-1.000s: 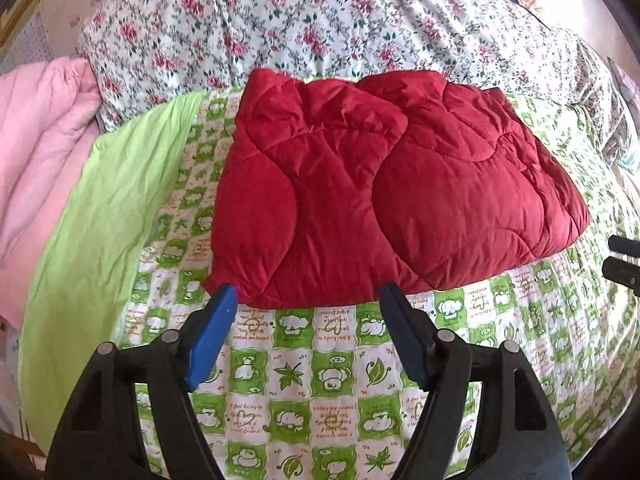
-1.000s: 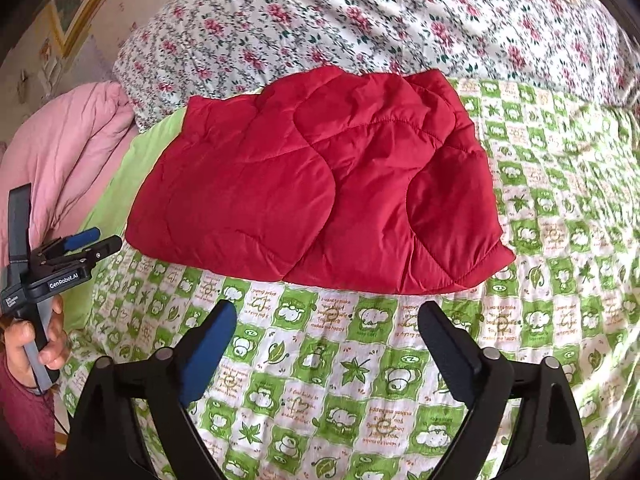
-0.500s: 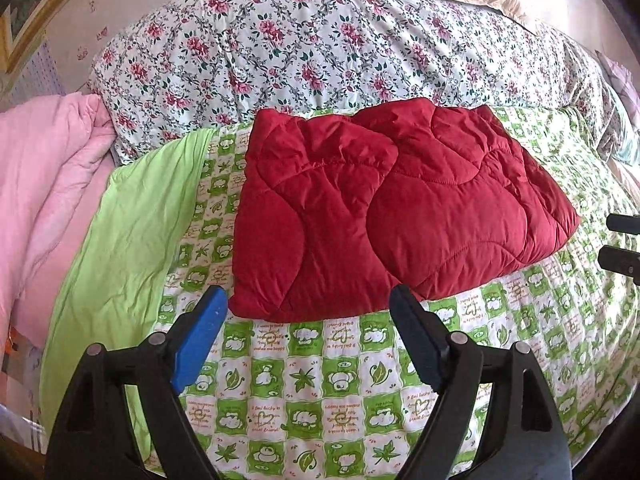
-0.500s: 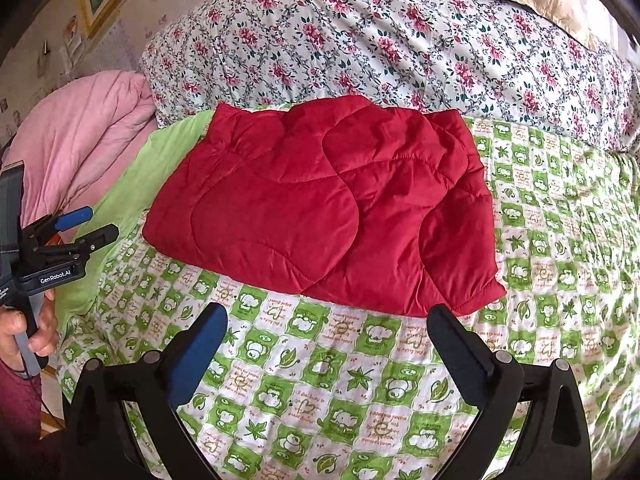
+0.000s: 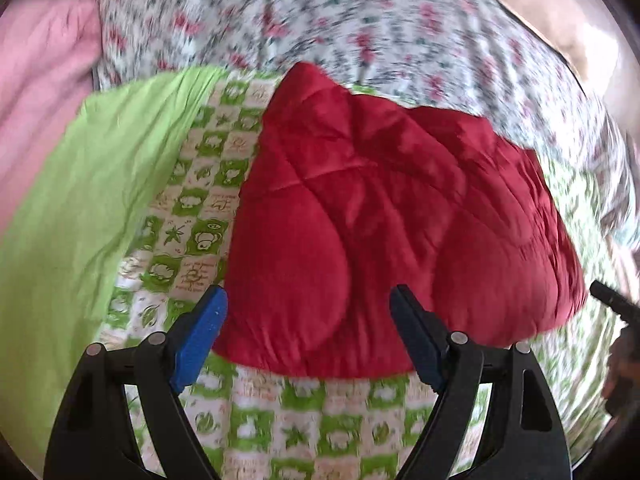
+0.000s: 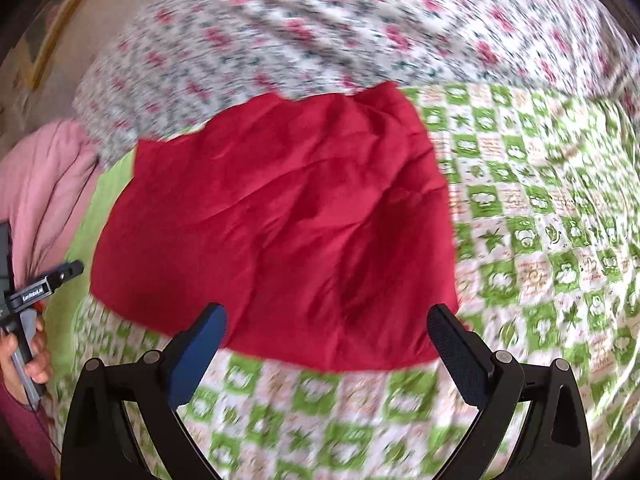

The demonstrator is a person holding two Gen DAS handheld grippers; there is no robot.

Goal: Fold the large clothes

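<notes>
A folded red quilted garment (image 5: pixel 392 216) lies flat on the green-and-white checked bedsheet (image 5: pixel 320 420). My left gripper (image 5: pixel 308 300) stands open just over the garment's near left corner, its blue fingers (image 5: pixel 200 332) straddling the edge, nothing pressed between them. In the right wrist view the same garment (image 6: pixel 280 224) fills the middle. My right gripper (image 6: pixel 328 316) is open wide above the near right corner of the garment. Both views are motion-blurred. The left gripper also shows in the right wrist view at the left edge (image 6: pixel 44 284), held in a hand (image 6: pixel 32 356).
A floral duvet (image 5: pixel 360 32) is bunched behind the garment. A pink blanket (image 5: pixel 36 92) and a plain green sheet (image 5: pixel 80 216) lie to the left. A beige pillow (image 5: pixel 560 28) sits far right. The checked sheet (image 6: pixel 552 216) stretches off to the right.
Both grippers have moved forward toward the garment, so its near edge now sits between their fingertips. The views have become blurred. The jaws of both stand slightly wider than a second ago.
</notes>
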